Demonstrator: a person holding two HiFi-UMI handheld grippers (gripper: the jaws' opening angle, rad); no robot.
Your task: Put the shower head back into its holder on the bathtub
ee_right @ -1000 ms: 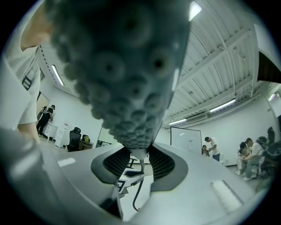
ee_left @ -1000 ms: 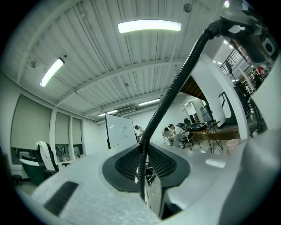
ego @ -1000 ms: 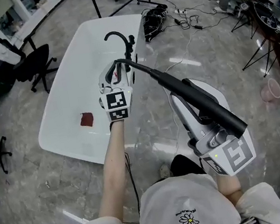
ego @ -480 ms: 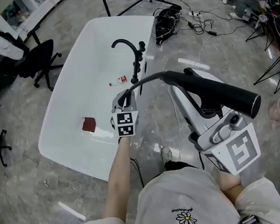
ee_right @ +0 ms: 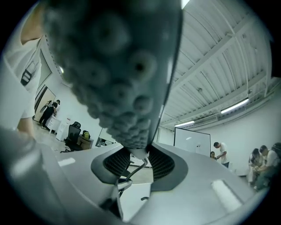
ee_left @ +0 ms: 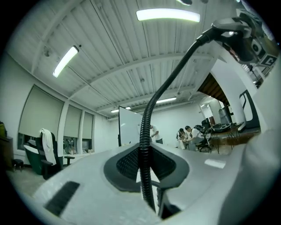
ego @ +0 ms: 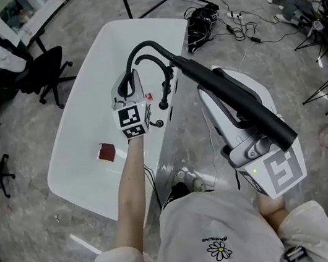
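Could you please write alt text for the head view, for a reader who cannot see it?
A person's right hand-held gripper holds a black shower head beside a white bathtub, while the left hand-held gripper grips its hose next to the black faucet.

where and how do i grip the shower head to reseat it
Probably the slim handle near where the hose joins, jaws across it, coming in from the spray end as the right gripper does: the shower head is a long wand that narrows there.
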